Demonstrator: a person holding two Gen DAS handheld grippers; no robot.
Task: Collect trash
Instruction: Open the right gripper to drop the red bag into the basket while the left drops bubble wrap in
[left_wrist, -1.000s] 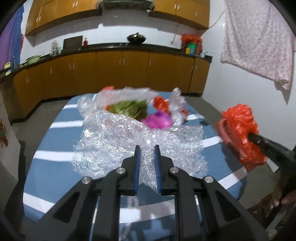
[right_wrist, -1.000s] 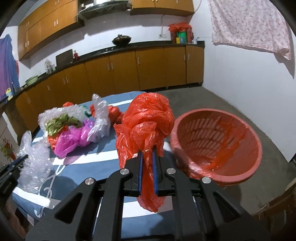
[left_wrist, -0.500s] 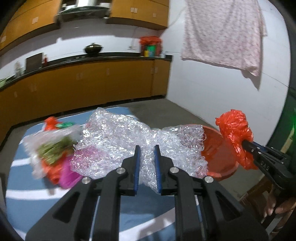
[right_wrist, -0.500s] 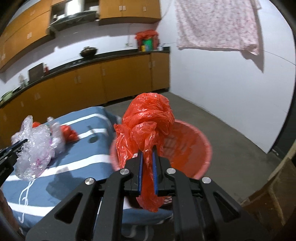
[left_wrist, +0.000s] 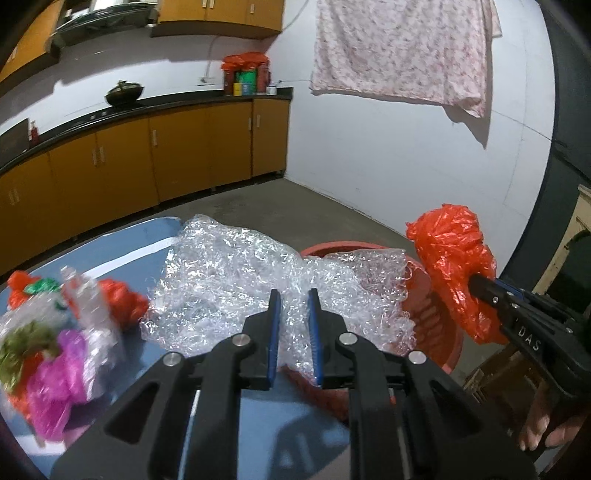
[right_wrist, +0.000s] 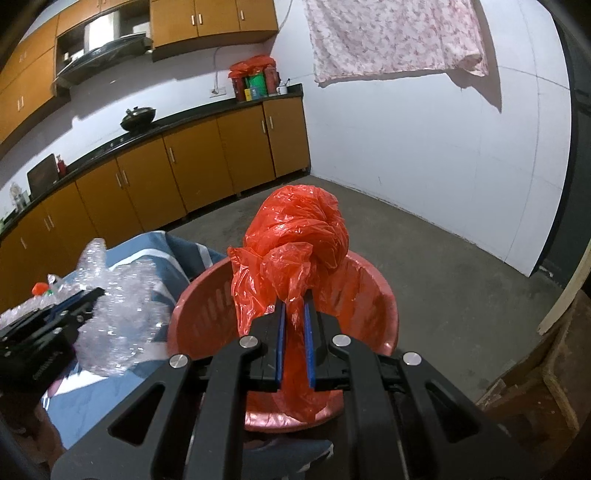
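My left gripper (left_wrist: 293, 301) is shut on a sheet of clear bubble wrap (left_wrist: 236, 284) and holds it beside and partly over the rim of the red plastic basket (left_wrist: 436, 325). My right gripper (right_wrist: 294, 306) is shut on a crumpled red plastic bag (right_wrist: 295, 243) and holds it over the red basket (right_wrist: 373, 295). The right gripper and its red bag (left_wrist: 450, 251) also show at the right of the left wrist view. The bubble wrap (right_wrist: 118, 306) and left gripper show at the left of the right wrist view.
A pile of mixed plastic trash (left_wrist: 55, 332), pink, green, red and clear, lies on the blue striped table (left_wrist: 122, 251). Orange kitchen cabinets (right_wrist: 192, 162) line the far wall. A wooden crate (right_wrist: 535, 387) stands on the concrete floor at the right.
Both grippers have swung right, from over the table toward the red basket, each carrying its load. The red bag now hangs over the basket and the bubble wrap reaches its rim.
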